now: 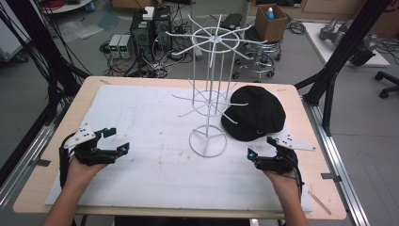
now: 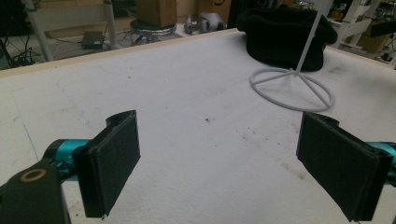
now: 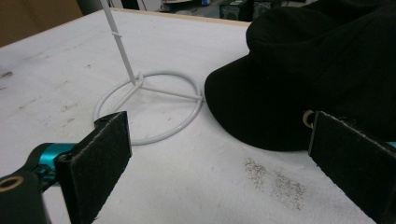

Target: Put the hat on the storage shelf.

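A white foam-covered table [image 1: 141,122] is spread beneath both grippers. On it a white wire rack [image 1: 209,89] is stood, its ring base ahead and to the left of the right gripper [image 1: 263,149] jaws, and touched by the brim of a black cap [image 1: 256,113]. The cap is seen just ahead of the right jaws, its brim edge and a small metal eyelet [image 3: 308,118] close beyond the right-hand pad. The right jaws are spread wide, with nothing between them; the left gripper [image 1: 115,141] jaws are likewise released and empty, with the rack base far ahead to their right. If the cap were pinched by soft fabric alone, it could be dragged against the ring base, and the light rack could be tipped
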